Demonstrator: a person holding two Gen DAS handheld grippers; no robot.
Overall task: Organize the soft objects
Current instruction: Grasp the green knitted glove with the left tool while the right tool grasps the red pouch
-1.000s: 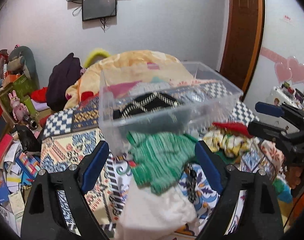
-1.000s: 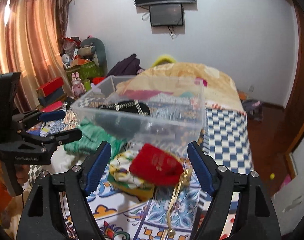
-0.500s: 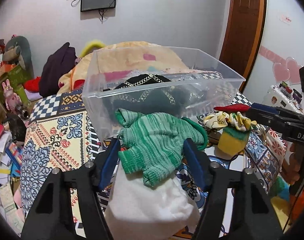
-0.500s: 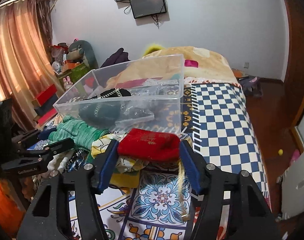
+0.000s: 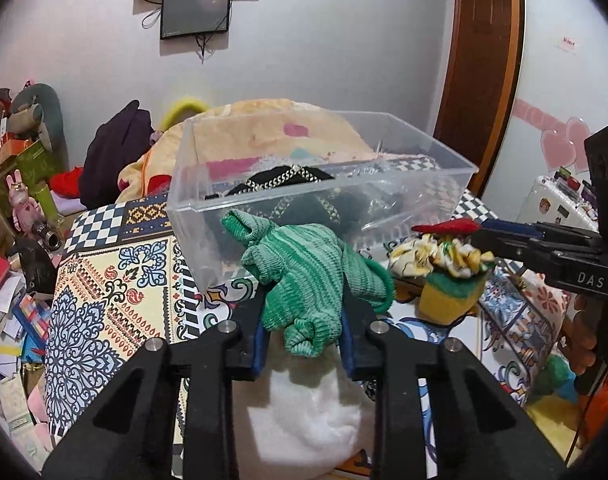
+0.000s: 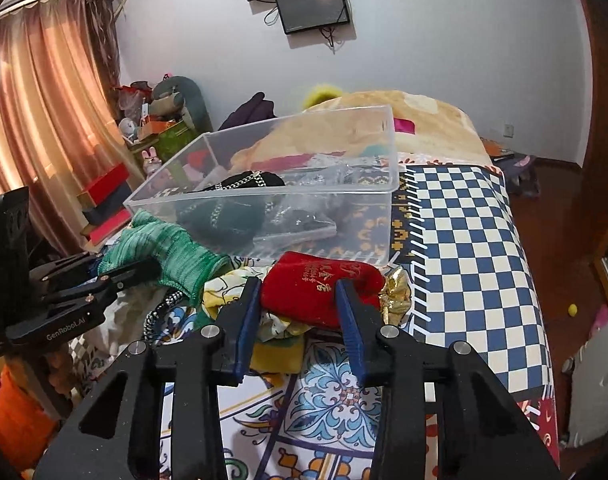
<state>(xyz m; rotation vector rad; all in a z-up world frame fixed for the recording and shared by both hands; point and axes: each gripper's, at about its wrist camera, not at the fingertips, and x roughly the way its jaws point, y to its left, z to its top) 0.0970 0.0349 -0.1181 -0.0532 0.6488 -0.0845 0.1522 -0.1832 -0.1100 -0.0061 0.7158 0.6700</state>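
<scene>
Through the left wrist view, our left tool [image 5: 302,334] is clamped on the green striped knitted garment [image 5: 310,280], which sits atop a white fluffy bundle [image 5: 308,420] on the patterned bed cover [image 5: 112,280], just in front of the clear plastic storage bin [image 5: 316,188]; we judge the pinch is low on the knit so it lifts free of the pile. A black item with gold chain trim [image 5: 284,180] already lies in the bin. Through the right wrist view, our right tool [image 6: 298,312] grips the red fabric pouch with gold lettering [image 6: 320,288] across its middle, above a yellow floral scrunchie [image 6: 224,296], close to the bin wall for a short carry.
</scene>
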